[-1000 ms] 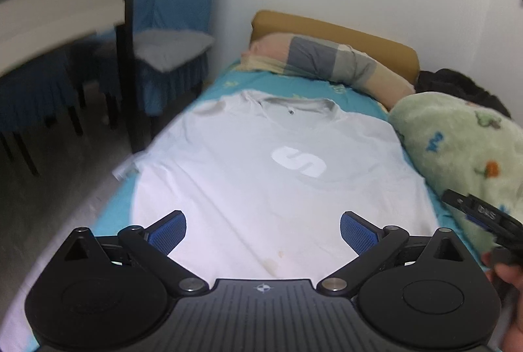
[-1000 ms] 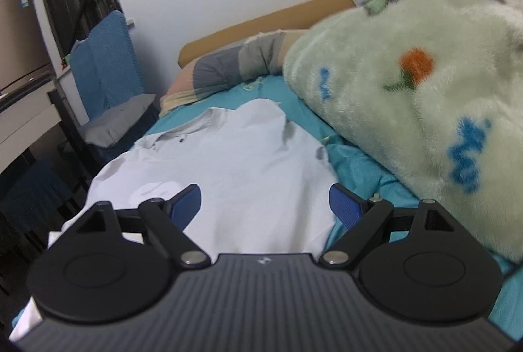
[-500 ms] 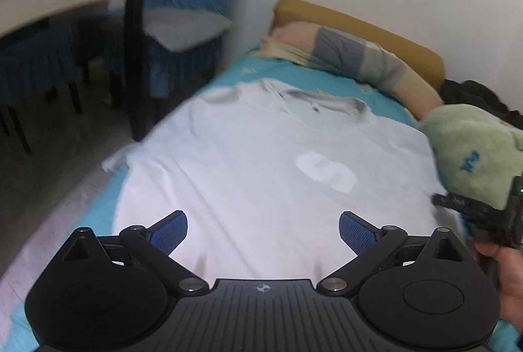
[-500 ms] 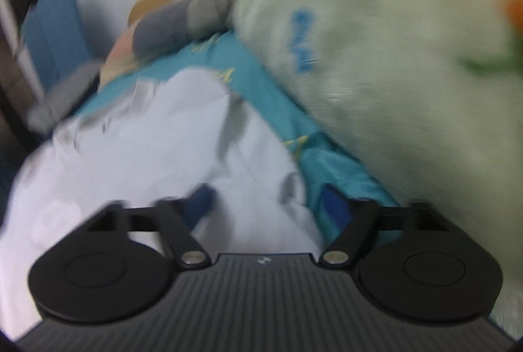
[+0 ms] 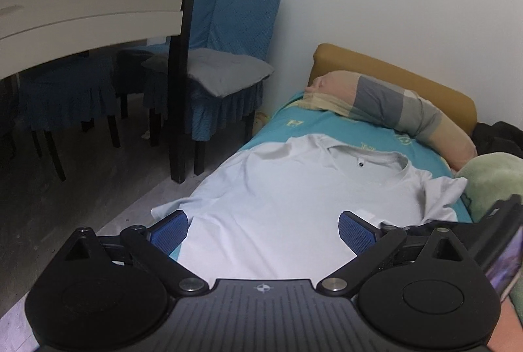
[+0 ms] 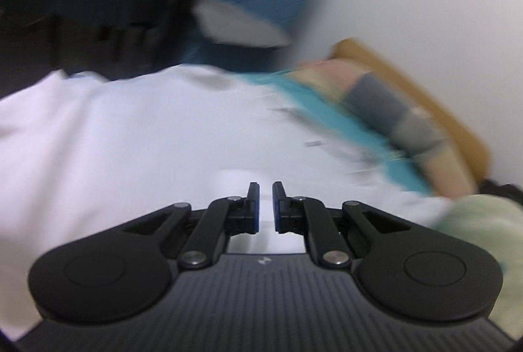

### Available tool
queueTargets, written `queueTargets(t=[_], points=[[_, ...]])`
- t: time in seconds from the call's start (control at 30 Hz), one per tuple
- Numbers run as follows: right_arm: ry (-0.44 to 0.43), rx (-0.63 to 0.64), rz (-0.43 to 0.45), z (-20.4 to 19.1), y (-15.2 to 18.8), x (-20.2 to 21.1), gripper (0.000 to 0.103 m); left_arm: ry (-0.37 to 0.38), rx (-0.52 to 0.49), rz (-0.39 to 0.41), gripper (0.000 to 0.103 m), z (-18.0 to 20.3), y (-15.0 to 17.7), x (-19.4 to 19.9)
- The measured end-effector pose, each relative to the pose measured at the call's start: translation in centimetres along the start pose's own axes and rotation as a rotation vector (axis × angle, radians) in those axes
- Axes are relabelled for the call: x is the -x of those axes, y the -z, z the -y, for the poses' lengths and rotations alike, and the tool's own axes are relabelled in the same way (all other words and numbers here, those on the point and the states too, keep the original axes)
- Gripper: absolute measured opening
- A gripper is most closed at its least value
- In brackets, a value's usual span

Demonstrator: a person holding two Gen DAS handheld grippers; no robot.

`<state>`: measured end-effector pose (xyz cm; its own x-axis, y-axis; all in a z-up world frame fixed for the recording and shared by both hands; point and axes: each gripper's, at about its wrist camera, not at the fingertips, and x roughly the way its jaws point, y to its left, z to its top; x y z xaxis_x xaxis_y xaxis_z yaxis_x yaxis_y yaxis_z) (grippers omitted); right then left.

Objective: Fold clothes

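Since a second ago my right claw [image 6: 265, 208] has swung over the white T-shirt [image 5: 294, 214] mid-frame, its jaws just closing to nearly touching, nothing visibly pinched. My left claw [image 5: 261, 232] stays spread. Teal bedsheet [image 5: 327, 125] beneath; blue chairs [image 5: 228, 35] upper left.

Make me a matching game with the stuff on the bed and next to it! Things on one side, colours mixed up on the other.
Things:
1. T-shirt
2. Bed sheet
3. Chair cushion
4. Headboard

Colours:
A. Grey
B. Mustard brown
C. White
D. Turquoise

Pairs: 1-C, 2-D, 3-A, 4-B
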<state>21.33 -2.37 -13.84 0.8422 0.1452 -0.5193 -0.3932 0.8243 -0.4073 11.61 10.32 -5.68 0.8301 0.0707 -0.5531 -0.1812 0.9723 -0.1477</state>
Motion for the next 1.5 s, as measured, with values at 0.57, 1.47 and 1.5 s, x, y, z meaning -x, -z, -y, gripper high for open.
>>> queueTargets(t=[0.57,1.47,1.5], points=[[0.031,-0.692,0.035,10.0,8.6,22.9,0.077,0.128,-0.049,-0.056,0.095,1.7,2.5,1.4],[0.522,-1.137,0.156,20.2,18.9,21.0,0.077,0.143,-0.799,0.026,0.044,33.0,9.5,-15.6],[0.531,-1.130,0.153,20.2,19.0,20.7,0.077,0.148,-0.808,0.024,0.038,32.9,9.6,-16.2]])
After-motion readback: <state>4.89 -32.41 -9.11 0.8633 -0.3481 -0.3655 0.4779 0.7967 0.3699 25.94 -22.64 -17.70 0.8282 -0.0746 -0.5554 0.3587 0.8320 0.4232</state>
